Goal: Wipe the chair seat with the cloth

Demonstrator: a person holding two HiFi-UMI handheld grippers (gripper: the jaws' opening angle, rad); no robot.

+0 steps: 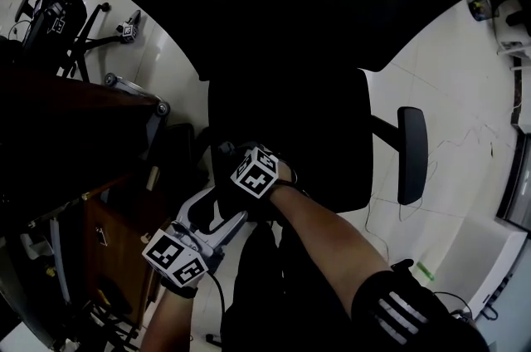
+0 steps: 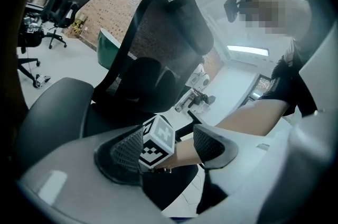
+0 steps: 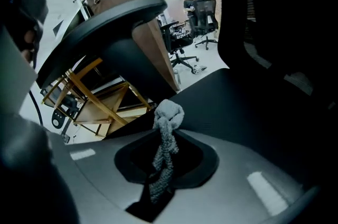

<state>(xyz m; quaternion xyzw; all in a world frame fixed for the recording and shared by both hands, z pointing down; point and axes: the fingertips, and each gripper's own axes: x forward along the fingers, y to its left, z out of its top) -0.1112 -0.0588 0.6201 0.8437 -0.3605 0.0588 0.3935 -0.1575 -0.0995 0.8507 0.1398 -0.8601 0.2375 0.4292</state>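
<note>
My right gripper (image 3: pixel 161 175) has its jaws shut tight on the cloth (image 3: pixel 168 117). The bunched end pokes out near the chair seat (image 3: pixel 237 106), ready to rub. My left gripper (image 2: pixel 168 151) has its jaws apart and holds nothing. I think it hangs back so it is not in the way.

We hold our right gripper (image 1: pixel 242 168) at the black chair seat's (image 1: pixel 319 134) seven o'clock edge, with our left gripper (image 1: pixel 214 227) just beside it, farther toward seven. The seat's armrest (image 1: pixel 412 153) stands at three o'clock.
</note>
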